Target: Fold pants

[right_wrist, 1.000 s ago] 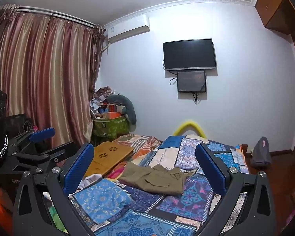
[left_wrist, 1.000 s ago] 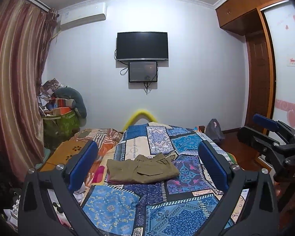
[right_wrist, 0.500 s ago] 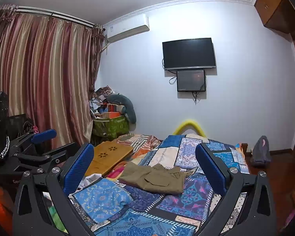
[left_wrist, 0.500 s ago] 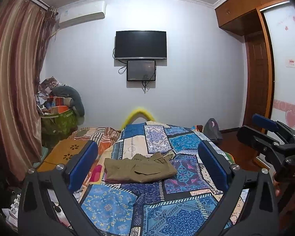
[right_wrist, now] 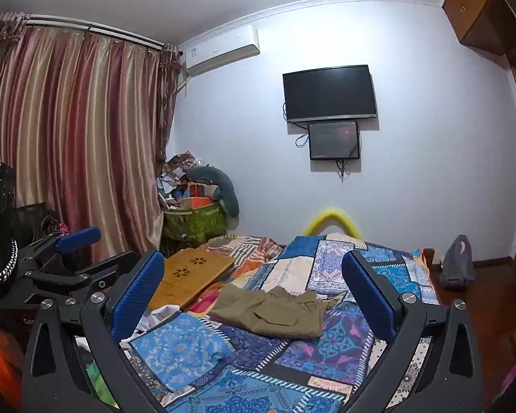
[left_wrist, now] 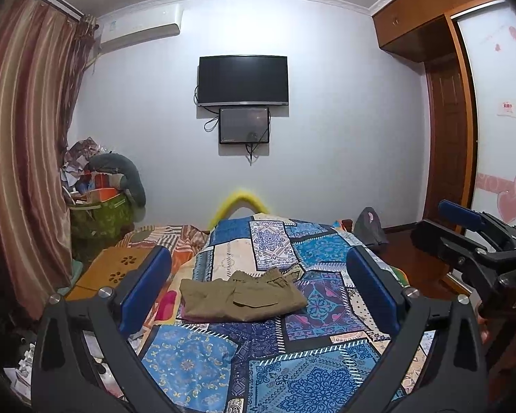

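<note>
Pants [left_wrist: 242,295] lie folded at frame centre on the bed [left_wrist: 292,361]. Left gripper [left_wrist: 258,289] and right gripper [right_wrist: 253,290] – fingers spread, empty, well clear – folding appears complete; next, verify edges.

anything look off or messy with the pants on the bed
The folded khaki cargo pants lie in a compact bundle on the blue patchwork bedspread, but the far edge is rumpled, with waistband fabric bunched and sticking out unevenly. Nothing looks damaged.

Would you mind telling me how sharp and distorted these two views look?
Left wrist view: walls bow with fisheye, corners dark, khaki pants sharp on the quilt. Right wrist view: curtain curves strongly, TV glare-free.
</note>
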`<act>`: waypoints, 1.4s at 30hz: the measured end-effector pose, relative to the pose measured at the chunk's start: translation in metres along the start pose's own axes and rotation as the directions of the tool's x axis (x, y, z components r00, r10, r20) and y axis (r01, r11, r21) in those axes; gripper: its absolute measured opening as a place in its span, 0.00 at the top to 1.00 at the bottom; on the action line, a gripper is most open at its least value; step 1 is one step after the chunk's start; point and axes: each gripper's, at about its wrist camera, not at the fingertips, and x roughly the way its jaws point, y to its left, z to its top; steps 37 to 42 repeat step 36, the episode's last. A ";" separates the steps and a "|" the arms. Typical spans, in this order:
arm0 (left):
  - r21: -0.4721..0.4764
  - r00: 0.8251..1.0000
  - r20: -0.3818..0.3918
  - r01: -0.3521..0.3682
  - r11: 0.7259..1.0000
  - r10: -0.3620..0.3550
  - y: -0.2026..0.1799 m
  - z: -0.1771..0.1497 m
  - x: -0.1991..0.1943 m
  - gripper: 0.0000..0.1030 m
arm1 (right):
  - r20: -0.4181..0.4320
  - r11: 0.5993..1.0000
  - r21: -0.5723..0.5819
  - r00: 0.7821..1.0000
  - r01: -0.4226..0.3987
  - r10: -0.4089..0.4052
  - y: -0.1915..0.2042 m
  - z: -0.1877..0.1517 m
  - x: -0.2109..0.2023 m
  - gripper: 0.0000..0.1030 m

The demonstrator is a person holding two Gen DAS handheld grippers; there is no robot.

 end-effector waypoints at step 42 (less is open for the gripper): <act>0.008 0.998 -0.036 0.051 0.999 -0.051 -0.006 -0.001 0.002 0.00 | -0.013 0.999 0.027 1.000 0.018 -0.017 0.001 -0.005 0.003 0.00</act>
